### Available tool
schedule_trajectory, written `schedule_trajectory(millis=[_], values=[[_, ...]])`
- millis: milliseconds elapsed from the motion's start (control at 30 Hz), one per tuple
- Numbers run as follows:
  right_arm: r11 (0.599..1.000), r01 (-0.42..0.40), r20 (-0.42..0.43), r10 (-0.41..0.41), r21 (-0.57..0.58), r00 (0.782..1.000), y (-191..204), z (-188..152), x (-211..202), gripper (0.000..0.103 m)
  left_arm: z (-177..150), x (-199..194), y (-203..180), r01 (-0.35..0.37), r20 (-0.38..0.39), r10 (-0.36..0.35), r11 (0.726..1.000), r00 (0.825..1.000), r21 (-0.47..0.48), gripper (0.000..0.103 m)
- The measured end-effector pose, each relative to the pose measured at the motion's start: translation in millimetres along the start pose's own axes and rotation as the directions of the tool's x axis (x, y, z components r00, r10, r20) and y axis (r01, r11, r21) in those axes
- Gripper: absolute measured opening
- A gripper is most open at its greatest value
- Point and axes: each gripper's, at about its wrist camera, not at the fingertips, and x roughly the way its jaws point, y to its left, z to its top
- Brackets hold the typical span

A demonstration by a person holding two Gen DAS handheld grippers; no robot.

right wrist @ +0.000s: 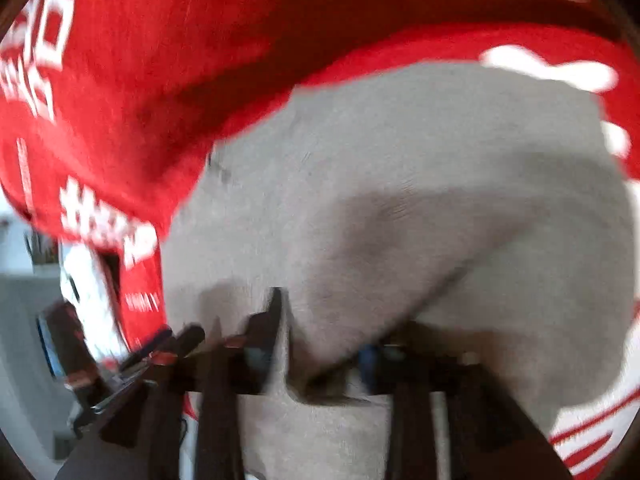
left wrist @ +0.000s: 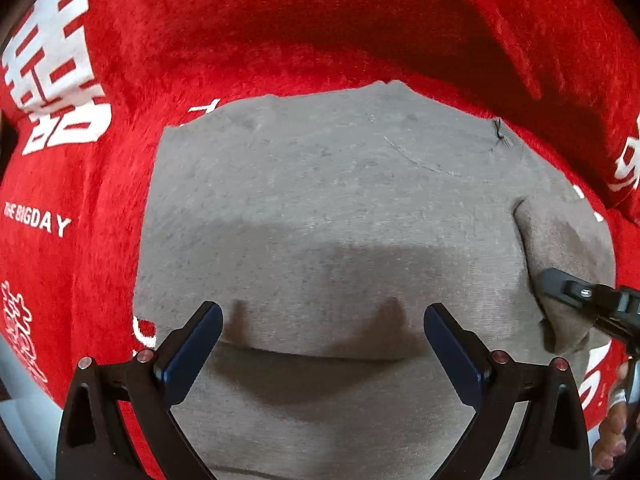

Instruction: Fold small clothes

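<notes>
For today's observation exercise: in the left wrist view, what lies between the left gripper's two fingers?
Only the grey garment, lying flat on the red cloth. The left gripper stands open above it, nothing clamped, as the left wrist view shows.

White print on the red cloth point(left wrist: 120, 208): "THE BIGDAY" point(left wrist: 38, 220) at left in the left wrist view, first letters partly cut by the edge. Above it, a large white double-happiness character point(left wrist: 56, 68). Other white characters at lower left and right, and all print in the right wrist view, too blurred to read.
</notes>
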Motion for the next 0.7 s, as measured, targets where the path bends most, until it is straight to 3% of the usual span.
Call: schedule_trajectory(millis=[100,133,167,200,267,333,433,533,600,700], values=[[0.980,-0.069,0.116,0.048,0.188,0.992,-33.8,7.3,-21.8,0.050,2.0,-0.8,7.2,0.030,0.009,-0.030,1.000,1.000,-0.010,0.101],[0.959,-0.111,0.141,0.076,0.260,0.987,-45.5,11.5,-23.3,0.041,4.1,-0.5,9.3,0.032,0.010,-0.032,0.999,0.999,-0.007,0.101],[0.945,-0.133,0.156,0.089,0.300,0.984,-51.7,14.8,-23.2,0.009,3.4,-0.7,12.2,0.037,0.012,-0.037,0.999,0.999,-0.005,0.101],[0.939,-0.142,0.160,0.096,0.313,0.982,-52.4,21.3,-20.3,0.007,4.1,-1.3,15.6,0.053,0.012,-0.053,0.999,0.999,-0.009,0.101],[0.954,-0.154,0.170,0.112,0.257,0.979,-37.3,28.9,-17.7,0.007,5.7,-3.5,23.8,0.111,0.015,-0.110,0.993,0.994,-0.034,0.101],[0.978,-0.168,0.159,0.147,0.127,0.976,-3.1,35.5,-11.6,0.007,8.6,-7.1,34.8,0.178,0.026,-0.176,0.981,0.984,-0.073,0.101],[0.984,-0.148,0.097,0.158,-0.098,0.983,51.9,33.3,4.3,0.007,14.5,-8.0,51.6,0.182,0.050,-0.177,0.978,0.983,-0.106,0.101],[0.955,-0.086,0.019,0.096,-0.284,0.995,94.0,14.5,32.1,0.008,20.2,-5.9,69.4,0.204,0.063,-0.197,0.966,0.978,-0.161,0.101],[0.936,-0.064,-0.059,0.046,-0.348,0.997,105.0,1.1,56.5,0.011,19.4,-8.6,73.3,0.232,0.071,-0.223,0.954,0.972,-0.189,0.101],[0.921,0.008,-0.173,-0.081,-0.389,0.981,103.0,-17.2,90.3,0.016,20.1,-3.6,74.6,0.249,0.055,-0.243,0.949,0.969,-0.192,0.101]])
